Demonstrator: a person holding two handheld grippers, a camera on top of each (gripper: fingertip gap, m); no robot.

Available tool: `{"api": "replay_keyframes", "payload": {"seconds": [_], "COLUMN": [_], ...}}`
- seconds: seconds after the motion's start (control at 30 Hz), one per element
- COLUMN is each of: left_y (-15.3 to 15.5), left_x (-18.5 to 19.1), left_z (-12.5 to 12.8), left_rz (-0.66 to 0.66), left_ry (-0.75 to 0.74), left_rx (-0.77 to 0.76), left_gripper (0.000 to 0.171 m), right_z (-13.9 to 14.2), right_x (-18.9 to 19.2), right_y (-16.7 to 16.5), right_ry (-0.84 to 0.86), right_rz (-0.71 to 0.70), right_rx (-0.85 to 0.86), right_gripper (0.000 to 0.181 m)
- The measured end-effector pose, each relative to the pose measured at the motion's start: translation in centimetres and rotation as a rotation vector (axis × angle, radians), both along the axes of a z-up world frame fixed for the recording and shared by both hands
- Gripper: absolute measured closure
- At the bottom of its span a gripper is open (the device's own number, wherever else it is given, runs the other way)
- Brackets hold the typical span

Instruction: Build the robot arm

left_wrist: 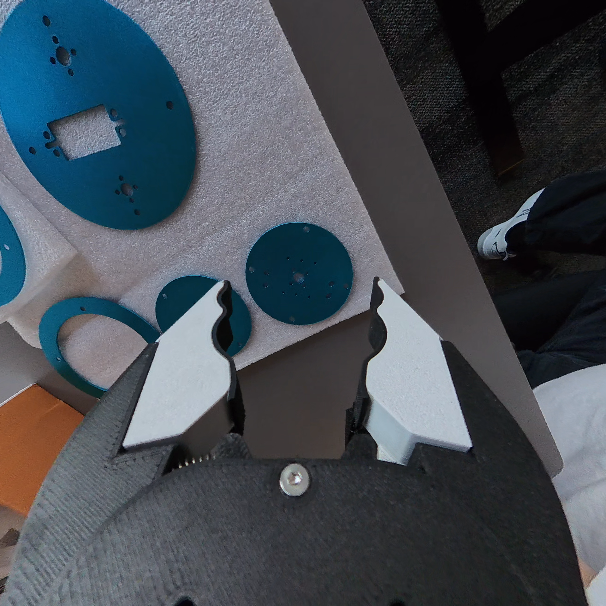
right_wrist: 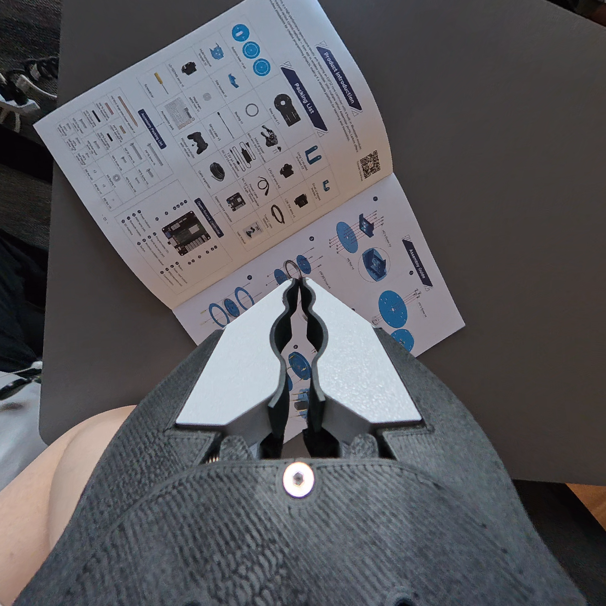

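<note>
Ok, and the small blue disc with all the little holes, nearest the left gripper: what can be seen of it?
The small blue disc is a flat round plate, metal by its look, matte teal. It has a centre hole ringed by many tiny holes, and more near the rim. It lies flat on the white foam sheet near its corner, apart from the other blue plates. The open left gripper hovers over it; contact cannot be judged.

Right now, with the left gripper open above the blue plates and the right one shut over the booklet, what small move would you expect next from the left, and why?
Probably a short advance and descent of the left gripper toward the small blue disc. Its jaws stand wide apart, empty, and that disc lies flat on the white foam sheet just ahead of the gap. The right gripper is shut, empty, over the open booklet.
</note>
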State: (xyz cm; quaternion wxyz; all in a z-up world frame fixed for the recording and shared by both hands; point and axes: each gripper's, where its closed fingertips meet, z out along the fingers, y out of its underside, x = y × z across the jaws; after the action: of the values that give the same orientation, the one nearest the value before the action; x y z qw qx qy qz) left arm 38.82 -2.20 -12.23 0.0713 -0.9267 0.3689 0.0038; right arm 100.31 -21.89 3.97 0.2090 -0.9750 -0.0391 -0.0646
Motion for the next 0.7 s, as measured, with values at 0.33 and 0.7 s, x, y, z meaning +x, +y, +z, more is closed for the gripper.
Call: {"api": "replay_keyframes", "payload": {"seconds": [0.33, 0.7], "left_y": [-0.29, -0.16], "left_x": [0.23, 0.22], "left_z": [0.1, 0.37], "left_rz": [-0.024, -0.032], "left_ry": [0.021, 0.027], "left_rx": [0.007, 0.024], "left_gripper": [0.087, 0.087], "right_z": [0.41, 0.2], "right_x": [-0.66, -0.52], "right_y": [0.36, 0.27], "right_ry": [-0.01, -0.009], "right_rz": [0.04, 0.029], "right_rx": [0.019, 0.007], "right_gripper": [0.181, 0.18]}}
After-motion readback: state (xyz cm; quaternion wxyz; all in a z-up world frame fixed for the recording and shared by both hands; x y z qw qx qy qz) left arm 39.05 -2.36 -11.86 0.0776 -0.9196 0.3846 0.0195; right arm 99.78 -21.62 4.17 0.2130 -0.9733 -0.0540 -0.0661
